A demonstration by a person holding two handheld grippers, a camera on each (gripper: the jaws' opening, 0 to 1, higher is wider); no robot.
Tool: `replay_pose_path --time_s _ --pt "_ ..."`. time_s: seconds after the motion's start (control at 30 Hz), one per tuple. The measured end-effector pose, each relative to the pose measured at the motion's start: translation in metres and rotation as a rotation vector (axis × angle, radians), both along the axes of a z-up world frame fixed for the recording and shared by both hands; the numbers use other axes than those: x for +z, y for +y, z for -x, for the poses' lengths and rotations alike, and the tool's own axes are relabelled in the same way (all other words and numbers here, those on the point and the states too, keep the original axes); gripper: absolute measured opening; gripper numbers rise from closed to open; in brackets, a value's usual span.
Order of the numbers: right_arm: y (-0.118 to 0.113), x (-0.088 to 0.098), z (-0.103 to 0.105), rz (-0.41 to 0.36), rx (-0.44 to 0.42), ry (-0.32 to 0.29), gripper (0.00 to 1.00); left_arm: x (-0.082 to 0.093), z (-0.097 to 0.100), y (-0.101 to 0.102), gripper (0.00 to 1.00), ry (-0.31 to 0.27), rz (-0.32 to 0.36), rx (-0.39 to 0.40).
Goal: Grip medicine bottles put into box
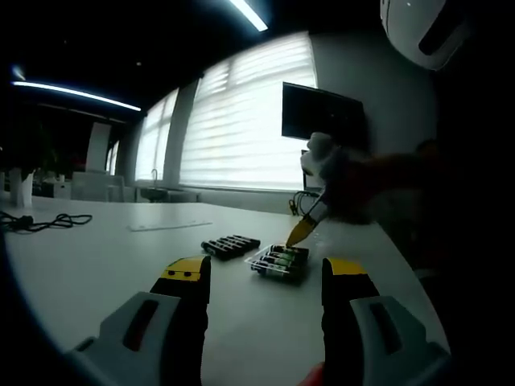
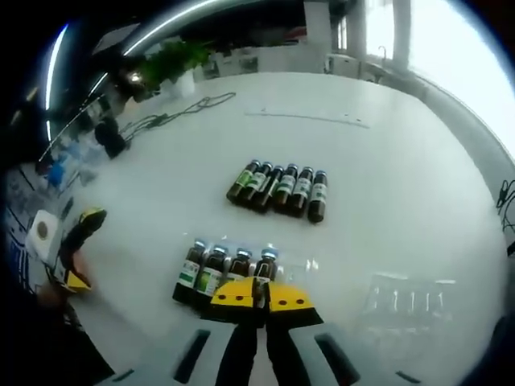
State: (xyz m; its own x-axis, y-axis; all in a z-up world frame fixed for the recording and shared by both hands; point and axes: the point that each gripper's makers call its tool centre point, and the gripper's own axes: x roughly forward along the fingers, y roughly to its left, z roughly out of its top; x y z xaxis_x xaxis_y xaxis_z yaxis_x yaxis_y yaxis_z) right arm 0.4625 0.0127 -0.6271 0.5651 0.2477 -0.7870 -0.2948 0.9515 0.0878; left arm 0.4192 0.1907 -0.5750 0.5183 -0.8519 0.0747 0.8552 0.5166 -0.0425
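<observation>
Several dark medicine bottles (image 2: 282, 189) with green and white labels lie in a row on the white table (image 2: 386, 161); the left gripper view shows them as a dark row (image 1: 231, 245). Nearer, a clear box (image 1: 280, 263) holds several more bottles (image 2: 211, 273) side by side. My right gripper (image 2: 259, 301) is shut, its yellow tips together just over the bottle at the box's right end. That same gripper (image 1: 304, 232) points down at the box in the left gripper view. My left gripper (image 1: 265, 272) stands open, low over the table, short of the box, and also appears at the left edge (image 2: 79, 241).
A clear plastic tray (image 2: 402, 301) lies to the right of the box. Black cables (image 2: 185, 108) and a potted plant (image 2: 173, 60) sit at the table's far side. Another cable (image 1: 40, 221) and a flat sheet (image 1: 169, 227) lie on the tabletop. A dark screen (image 1: 322, 112) hangs beside bright blinds.
</observation>
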Motion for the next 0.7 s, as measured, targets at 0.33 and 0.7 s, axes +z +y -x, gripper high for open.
replay_pose_path --time_s 0.33,0.7 --pt "-0.0016 -0.0062 0.0018 0.015 -0.005 0.002 0.06 0.0003 0.0003 -0.0002 0.48 0.000 0.001 -0.001" --pt "-0.0010 -0.0082 0.0030 0.006 -0.012 0.006 0.05 0.0003 0.0005 -0.0005 0.48 0.001 0.001 -0.002"
